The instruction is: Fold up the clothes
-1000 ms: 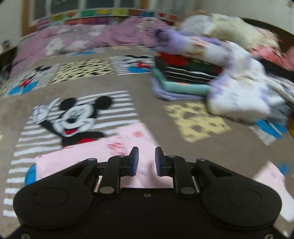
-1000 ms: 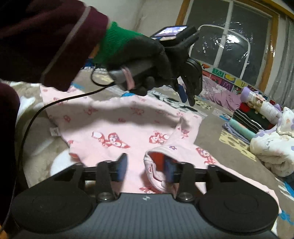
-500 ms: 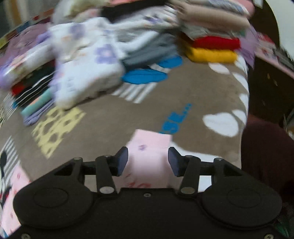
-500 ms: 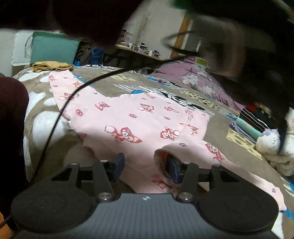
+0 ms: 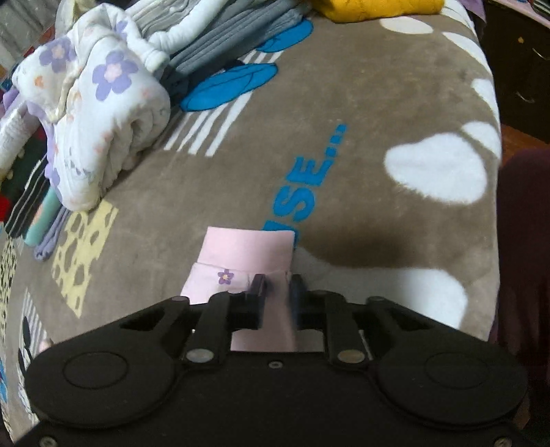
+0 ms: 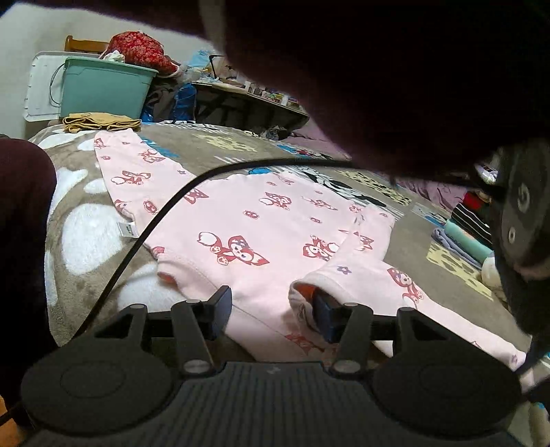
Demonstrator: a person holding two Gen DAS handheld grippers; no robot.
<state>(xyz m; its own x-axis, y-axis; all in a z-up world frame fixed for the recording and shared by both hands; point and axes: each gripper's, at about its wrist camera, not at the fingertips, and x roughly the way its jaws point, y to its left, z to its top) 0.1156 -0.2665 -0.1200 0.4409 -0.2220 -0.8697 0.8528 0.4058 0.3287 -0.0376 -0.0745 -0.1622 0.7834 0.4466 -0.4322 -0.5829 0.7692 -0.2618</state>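
Observation:
A pink top with red fox prints (image 6: 247, 220) lies spread on the brown cartoon blanket (image 6: 86, 233). In the left wrist view its plain pink sleeve cuff (image 5: 245, 251) rests flat on the blanket (image 5: 361, 103). My left gripper (image 5: 277, 287) points down at it, its jaws closing with the sleeve cloth pinched between them. My right gripper (image 6: 271, 306) stands open low over the top's near edge. Its right finger (image 6: 325, 309) is tucked into a cloth opening and its left finger (image 6: 221, 306) lies over the pink fabric.
Folded clothes, among them a white bundle with purple flowers (image 5: 99, 113), are piled at the blanket's far left. A yellow folded item (image 5: 378, 8) lies at the back. A teal bin (image 6: 103, 87) stands beyond the bed. A dark sleeve (image 6: 395, 68) and a black cable (image 6: 165, 213) cross the right wrist view.
My left gripper swung from over the cartoon mouse print to the pink sleeve end, opened wide on the way, then closed on the cloth. The right gripper stayed put.

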